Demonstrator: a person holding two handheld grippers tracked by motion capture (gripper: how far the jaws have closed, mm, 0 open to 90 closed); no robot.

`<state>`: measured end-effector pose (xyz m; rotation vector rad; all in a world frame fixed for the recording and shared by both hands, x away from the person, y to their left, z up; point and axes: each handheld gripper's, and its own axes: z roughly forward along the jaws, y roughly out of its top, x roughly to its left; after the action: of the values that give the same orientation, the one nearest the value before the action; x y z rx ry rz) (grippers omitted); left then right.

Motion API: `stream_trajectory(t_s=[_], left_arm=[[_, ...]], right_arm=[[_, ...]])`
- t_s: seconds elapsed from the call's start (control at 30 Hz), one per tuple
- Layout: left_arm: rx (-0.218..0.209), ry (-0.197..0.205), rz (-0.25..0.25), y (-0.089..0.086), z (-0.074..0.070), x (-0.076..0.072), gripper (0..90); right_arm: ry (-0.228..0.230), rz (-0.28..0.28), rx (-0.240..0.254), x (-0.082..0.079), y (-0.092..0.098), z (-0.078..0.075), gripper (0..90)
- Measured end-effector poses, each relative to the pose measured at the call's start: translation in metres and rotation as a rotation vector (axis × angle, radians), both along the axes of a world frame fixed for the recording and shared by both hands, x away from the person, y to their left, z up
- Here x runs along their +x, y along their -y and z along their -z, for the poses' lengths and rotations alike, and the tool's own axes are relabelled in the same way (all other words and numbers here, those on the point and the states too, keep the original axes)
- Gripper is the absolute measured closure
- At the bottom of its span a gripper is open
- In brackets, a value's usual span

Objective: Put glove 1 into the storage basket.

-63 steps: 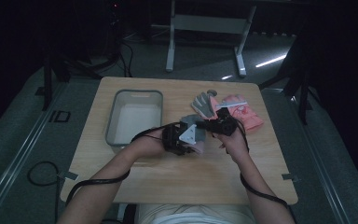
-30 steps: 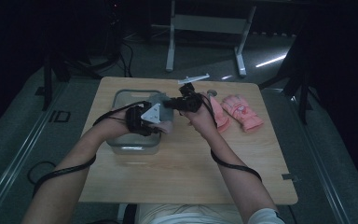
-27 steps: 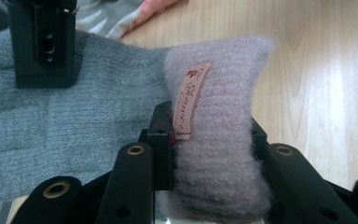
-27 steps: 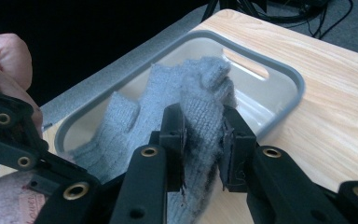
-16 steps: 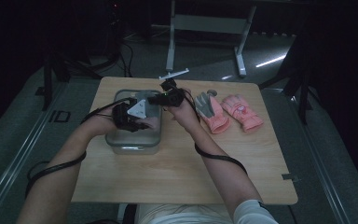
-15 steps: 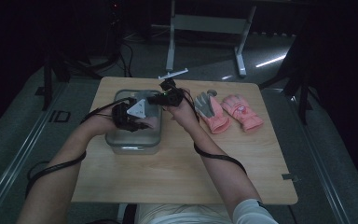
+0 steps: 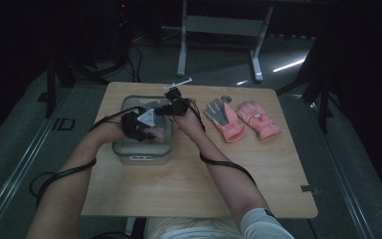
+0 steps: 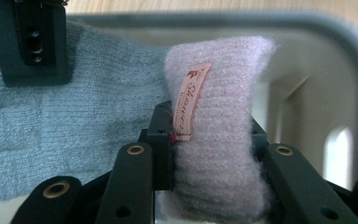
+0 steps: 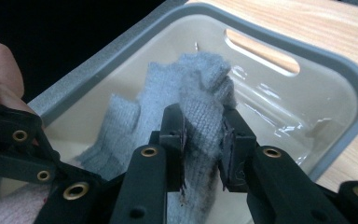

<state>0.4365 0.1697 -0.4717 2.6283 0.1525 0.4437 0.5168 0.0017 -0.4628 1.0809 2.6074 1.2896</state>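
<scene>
You have a knitted glove strung between your two grippers, hanging over the grey-rimmed bin at the left of the table. Your left gripper is pinching the glove's pale pink cuff, the little label facing the camera, and the cuff bulges between the pads. Your right gripper is clamped on the grey-blue finger end of the glove, a fold of knit squeezed between its jaws. From above, your left gripper sits over the middle of the bin and your right gripper over its far right corner, so the glove's long axis runs across the bin from cuff to fingers, roughly along the line between your hands. The bin's floor lies directly below both grippers, with the finger end already drooping inside the walls. By my reading, the drop depends on keeping that axis within the rim; the left hand looks better centred. Two more gloves, a pink-and-grey glove and a pink glove, lie well apart on the table to the right.
</scene>
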Motion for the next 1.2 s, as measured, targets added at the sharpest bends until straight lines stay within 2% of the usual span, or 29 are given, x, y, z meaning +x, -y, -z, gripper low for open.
stream_trajectory(t_s=[0.03,0.1,0.23,0.3,0.4,0.53,0.57,0.67,0.87,0.93,1.0,1.07,1.13,1.2], left_arm=[[0.06,-0.013,0.025,0.001,0.008,0.002,66.2],[0.06,-0.038,0.042,0.0,0.012,0.004,66.1],[0.088,-0.01,0.087,-0.003,0.019,0.006,66.0],[0.097,-0.017,0.104,-0.002,0.022,0.007,65.9],[0.138,-0.017,0.128,0.001,0.027,0.009,65.8],[0.168,-0.047,0.133,0.001,0.032,0.012,65.7],[0.167,-0.07,0.132,0.0,0.033,0.014,65.6],[0.152,-0.088,0.089,0.003,0.035,0.017,63.8],[0.132,-0.151,0.029,0.01,0.035,0.018,53.8],[0.125,-0.156,0.013,0.01,0.033,0.016,50.6],[0.114,-0.176,-0.024,0.009,0.029,0.015,42.2],[0.079,-0.182,-0.026,0.006,0.022,0.012,40.3],[0.061,-0.179,-0.06,0.003,0.014,0.013,34.8],[0.034,-0.177,-0.076,0.0,0.007,0.012,34.8]], right_arm=[[-0.016,-0.003,-0.022,0.003,-0.004,0.009,73.9],[-0.017,-0.008,-0.048,0.002,-0.007,0.014,73.8],[-0.022,0.001,-0.062,0.002,-0.009,0.02,73.5],[-0.029,-0.002,-0.076,0.003,-0.01,0.023,73.0],[-0.034,-0.007,-0.104,0.003,-0.011,0.027,70.5],[-0.033,0.001,-0.122,0.004,-0.008,0.032,65.7],[-0.034,0.001,-0.116,0.004,-0.006,0.032,64.8],[-0.021,0.012,-0.09,0.003,0.0,0.026,63.1],[0.001,0.01,-0.027,-0.004,0.015,0.011,59.3],[0.012,0.002,-0.017,-0.008,0.02,0.006,57.2],[0.03,-0.01,-0.019,-0.012,0.026,0.003,55.7],[0.035,-0.014,-0.019,-0.015,0.032,0.002,53.2],[0.034,-0.021,-0.016,-0.018,0.038,0.001,51.3],[0.051,-0.023,-0.018,-0.022,0.045,-0.001,50.6]])
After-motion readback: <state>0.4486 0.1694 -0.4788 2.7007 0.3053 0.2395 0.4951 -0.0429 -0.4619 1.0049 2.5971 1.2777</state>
